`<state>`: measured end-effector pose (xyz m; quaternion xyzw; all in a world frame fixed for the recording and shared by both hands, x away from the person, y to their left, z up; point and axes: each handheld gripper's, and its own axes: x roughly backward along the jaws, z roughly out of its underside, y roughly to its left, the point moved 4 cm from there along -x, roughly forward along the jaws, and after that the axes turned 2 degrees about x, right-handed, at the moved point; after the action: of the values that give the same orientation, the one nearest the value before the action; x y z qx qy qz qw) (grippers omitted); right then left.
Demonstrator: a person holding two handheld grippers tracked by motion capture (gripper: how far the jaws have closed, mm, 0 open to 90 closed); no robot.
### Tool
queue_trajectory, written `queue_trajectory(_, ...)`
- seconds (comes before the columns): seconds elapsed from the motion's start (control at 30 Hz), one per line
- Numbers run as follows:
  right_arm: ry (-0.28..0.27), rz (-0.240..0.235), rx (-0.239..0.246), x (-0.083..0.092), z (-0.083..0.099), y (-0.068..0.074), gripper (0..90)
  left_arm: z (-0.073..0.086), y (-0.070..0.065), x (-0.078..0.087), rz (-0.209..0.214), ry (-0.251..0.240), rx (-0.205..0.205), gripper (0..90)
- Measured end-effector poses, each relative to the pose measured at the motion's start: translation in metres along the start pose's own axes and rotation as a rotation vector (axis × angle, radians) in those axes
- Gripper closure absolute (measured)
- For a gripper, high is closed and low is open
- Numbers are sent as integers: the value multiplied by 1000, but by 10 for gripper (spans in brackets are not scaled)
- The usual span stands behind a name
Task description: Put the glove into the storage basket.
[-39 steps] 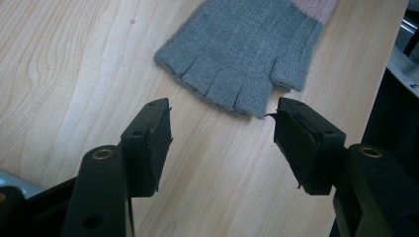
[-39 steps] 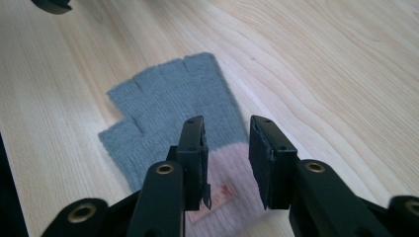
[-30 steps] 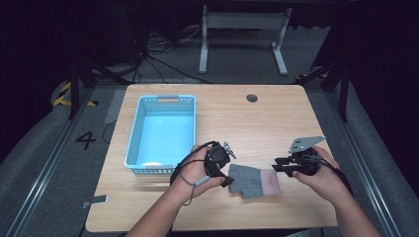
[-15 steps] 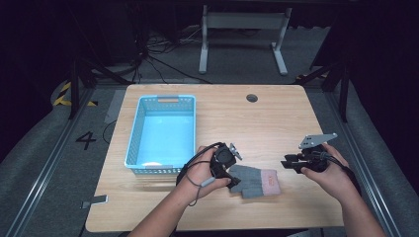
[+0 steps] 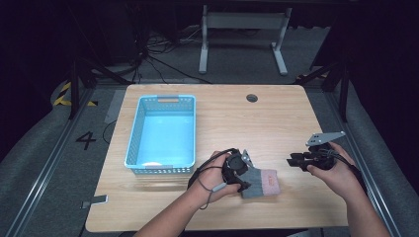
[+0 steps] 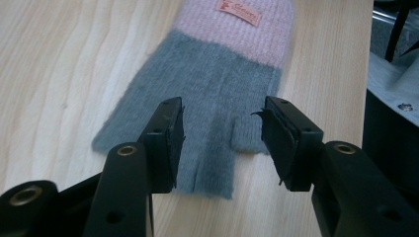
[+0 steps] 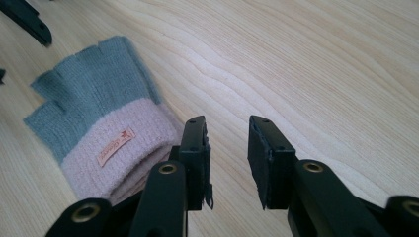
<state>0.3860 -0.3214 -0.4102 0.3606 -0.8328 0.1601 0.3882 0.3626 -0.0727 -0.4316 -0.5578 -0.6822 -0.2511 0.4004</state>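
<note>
A grey fingerless glove [image 5: 259,182] with a pink cuff and a small orange label lies flat on the wooden table [image 5: 276,123] near its front edge. My left gripper [image 5: 241,173] hovers over the glove's [image 6: 217,94] finger end, jaws open on either side of the grey knit, gripping nothing [image 6: 222,143]. My right gripper [image 5: 295,161] is to the right of the glove, apart from it, held a little above the table. Its jaws stand open with bare wood between them [image 7: 228,163], and the glove's pink cuff [image 7: 121,148] lies just to their left.
A light blue plastic basket [image 5: 163,133] stands on the left half of the table, close to my left hand. A round cable hole [image 5: 252,98] sits near the far edge. Bare wood spreads across the middle and right of the table. A metal stand [image 5: 242,29] is on the floor beyond.
My right gripper has let go of the glove's cuff end and drawn back to the right. The glove now lies flat. My left gripper stays at its finger end.
</note>
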Motion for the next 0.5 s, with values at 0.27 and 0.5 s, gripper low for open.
queue_trajectory(0.27,-9,-2,-24,3,4,-5,671,-13,3,-21,-16,0,-57,346)
queue_trajectory(0.5,-21,-8,-35,5,4,-6,654,-20,5,-37,-12,26,-98,263)
